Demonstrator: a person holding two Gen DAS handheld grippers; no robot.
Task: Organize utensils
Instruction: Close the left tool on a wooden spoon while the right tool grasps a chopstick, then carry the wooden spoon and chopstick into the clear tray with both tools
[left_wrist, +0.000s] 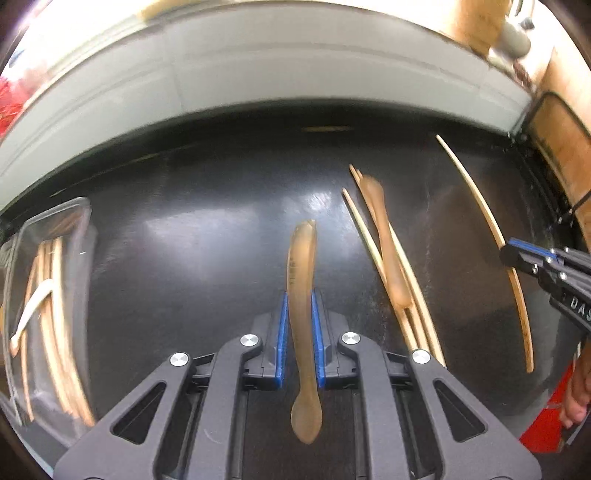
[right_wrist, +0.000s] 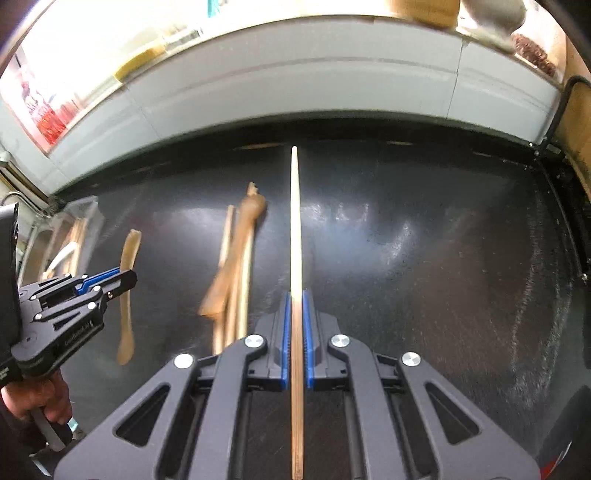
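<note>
Already in clear container (left_wrist: 48, 295), far left: several chopsticks, one pale utensil. Left gripper (left_wrist: 299, 332) clamped on brown spoon (left_wrist: 301, 280); right gripper (right_wrist: 295, 332) clamped on single chopstick (right_wrist: 294, 229). Left on black tabletop (right_wrist: 424, 258): second brown spoon (left_wrist: 384, 243) lying across loose chopsticks (left_wrist: 360, 229). Roughly midway, by judgement. Surface glossy, scuffed at right. Beyond: pale grey ledge (right_wrist: 295, 74), bright blurred clutter.

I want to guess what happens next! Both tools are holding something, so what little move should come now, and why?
Probably the left tool should swing left toward the clear bin. It is shut on a spoon, and that bin already holds chopsticks. The right tool grips one chopstick and could follow.
</note>
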